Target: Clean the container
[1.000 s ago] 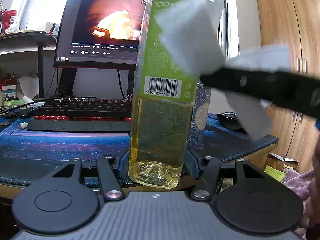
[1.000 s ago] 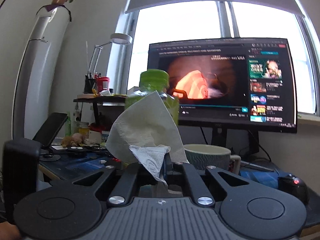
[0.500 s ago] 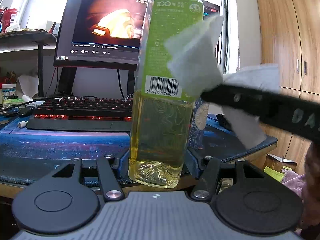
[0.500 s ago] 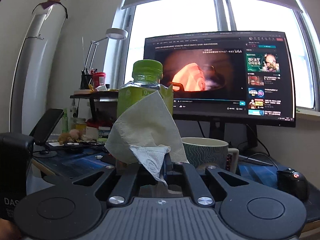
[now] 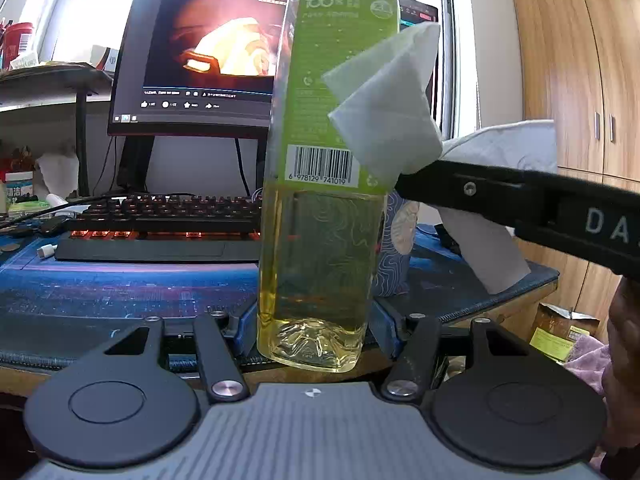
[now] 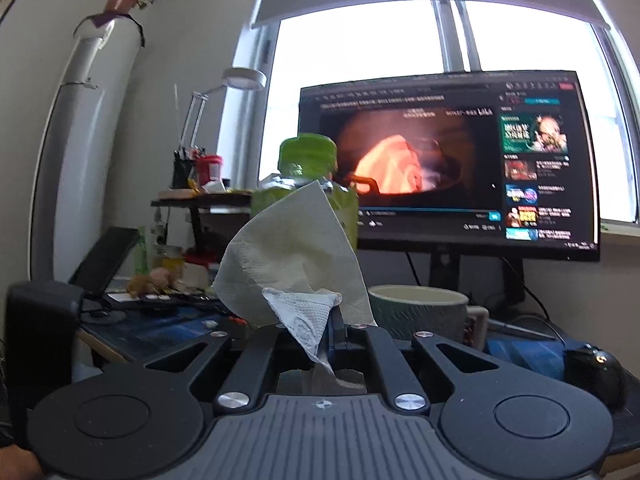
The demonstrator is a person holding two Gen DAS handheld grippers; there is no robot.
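Note:
A clear plastic bottle (image 5: pixel 320 208) with a green label and green cap, half full of yellow liquid, stands upright in my left gripper (image 5: pixel 316 328), which is shut on its base. My right gripper (image 6: pixel 316 332) is shut on a folded white paper towel (image 6: pixel 292 256). The right gripper reaches in from the right of the left wrist view (image 5: pixel 408 184) and presses the towel (image 5: pixel 388 104) against the bottle's right side over the label. In the right wrist view the towel hides most of the bottle; only its green cap (image 6: pixel 308 156) and shoulder show.
A monitor (image 5: pixel 200 48) playing a video and a backlit keyboard (image 5: pixel 160 220) stand behind the bottle on a blue desk mat (image 5: pixel 100 288). A patterned mug (image 6: pixel 420 312) and a black mouse (image 6: pixel 592 372) sit to the right. Wooden wardrobe doors (image 5: pixel 580 60) are at far right.
My right gripper and the towel have slid down the bottle's right side, from near the top of the label to just above the barcode. The bottle and left gripper stay put.

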